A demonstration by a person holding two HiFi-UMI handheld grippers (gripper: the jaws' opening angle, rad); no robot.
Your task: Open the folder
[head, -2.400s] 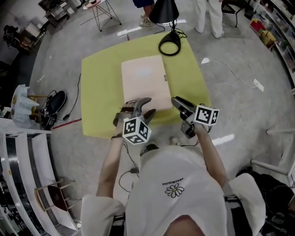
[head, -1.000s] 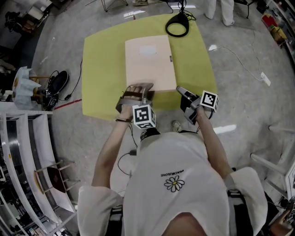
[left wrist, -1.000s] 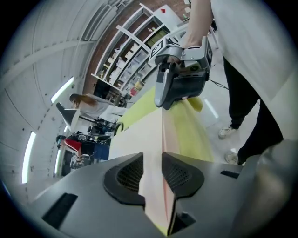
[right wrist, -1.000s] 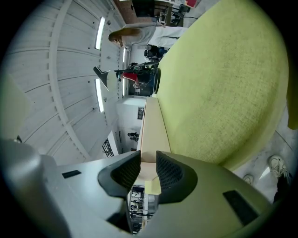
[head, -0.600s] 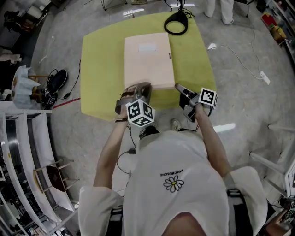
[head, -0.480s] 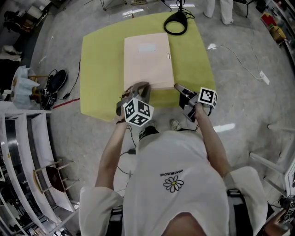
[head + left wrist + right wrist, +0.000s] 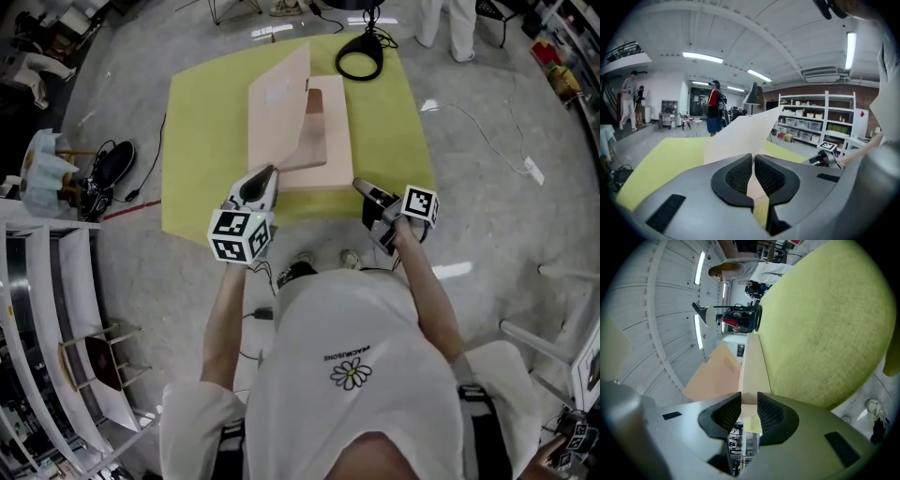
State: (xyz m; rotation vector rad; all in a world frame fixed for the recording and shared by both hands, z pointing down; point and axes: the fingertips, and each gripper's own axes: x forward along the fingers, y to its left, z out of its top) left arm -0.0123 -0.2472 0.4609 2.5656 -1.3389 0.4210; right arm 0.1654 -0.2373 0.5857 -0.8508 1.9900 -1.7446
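Observation:
A beige folder lies on the yellow table. Its front cover stands raised and tilts to the left, hinged on the left side. My left gripper is shut on the cover's near edge; the thin sheet runs up from between its pads. At the folder's near right corner my right gripper is closed across the thick lower part, which fills the gap between its pads. The lifted cover shows to the left in the right gripper view.
A black lamp with a ring-shaped base stands at the table's far edge, just beyond the folder. A white cable lies on the floor to the right, dark shoes to the left. People stand far off; shelves line the wall.
My left gripper closed on the cover's near edge, rolled over and rose to the left, swinging the cover up from flat. The right gripper stayed at the near right corner.

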